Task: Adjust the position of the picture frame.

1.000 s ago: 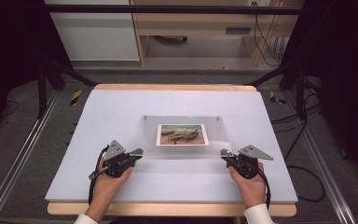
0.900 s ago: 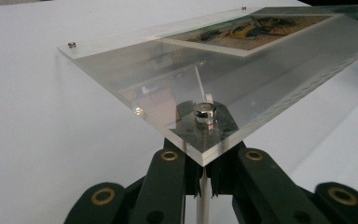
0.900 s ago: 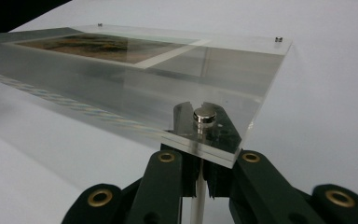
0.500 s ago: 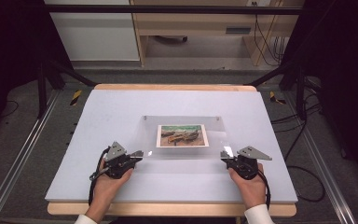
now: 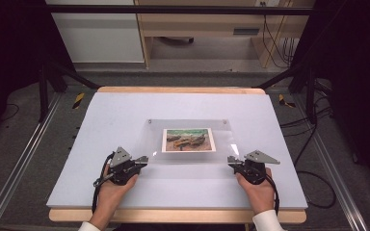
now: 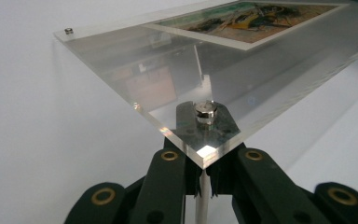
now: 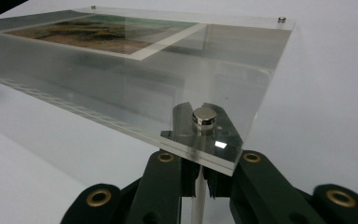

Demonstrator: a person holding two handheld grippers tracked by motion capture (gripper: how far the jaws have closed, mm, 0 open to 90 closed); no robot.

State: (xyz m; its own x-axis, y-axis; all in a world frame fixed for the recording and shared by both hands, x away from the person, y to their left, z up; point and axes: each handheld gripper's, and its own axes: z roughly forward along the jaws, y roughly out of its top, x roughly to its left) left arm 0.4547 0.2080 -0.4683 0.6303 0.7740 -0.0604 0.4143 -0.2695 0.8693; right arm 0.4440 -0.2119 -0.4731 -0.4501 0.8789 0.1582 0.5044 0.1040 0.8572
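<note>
A clear acrylic picture frame (image 5: 188, 126) holds a colourful landscape print (image 5: 188, 139) and lies mid-table. Small round magnets mark its corners (image 6: 205, 112) (image 7: 204, 115). My left gripper (image 5: 143, 159) is at the near left corner and my right gripper (image 5: 231, 160) at the near right corner. In the left gripper view the black jaws stand together under the corner, and the gripper's tips (image 6: 204, 122) show through the plastic. The right gripper view shows the same, with the right gripper's tips (image 7: 204, 126) beneath its corner. The frame's near edge looks slightly raised on the jaws.
The white table top (image 5: 125, 110) has a wooden rim (image 5: 178, 90). Black and silver rails (image 5: 24, 159) run down both sides. Cables (image 5: 318, 183) lie on the floor at the right. A wooden desk (image 5: 197, 29) stands behind.
</note>
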